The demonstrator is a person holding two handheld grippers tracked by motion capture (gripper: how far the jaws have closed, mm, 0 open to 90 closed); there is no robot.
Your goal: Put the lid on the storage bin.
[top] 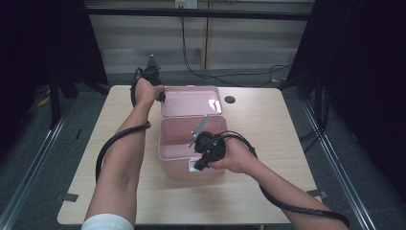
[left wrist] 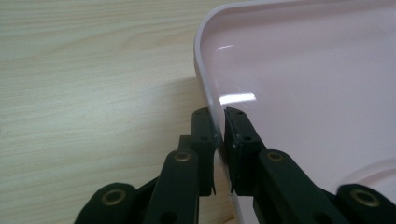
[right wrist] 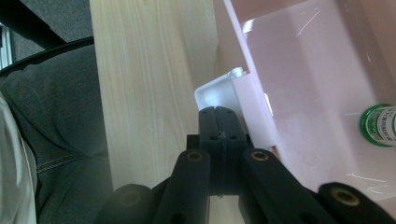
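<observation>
A pink plastic box (top: 191,143) sat open in the middle of a wooden table (top: 268,129), its lid (top: 191,101) folded back flat behind it. Inside the box lay a small bottle with a green cap (right wrist: 379,125), cut off at the picture's edge, so its label was unreadable. The left gripper (left wrist: 219,135) pinched the lid's rim. The right gripper (right wrist: 219,122) was clenched tight, touching the white latch (right wrist: 219,93) on the box's front wall; whether it gripped anything was unclear.
</observation>
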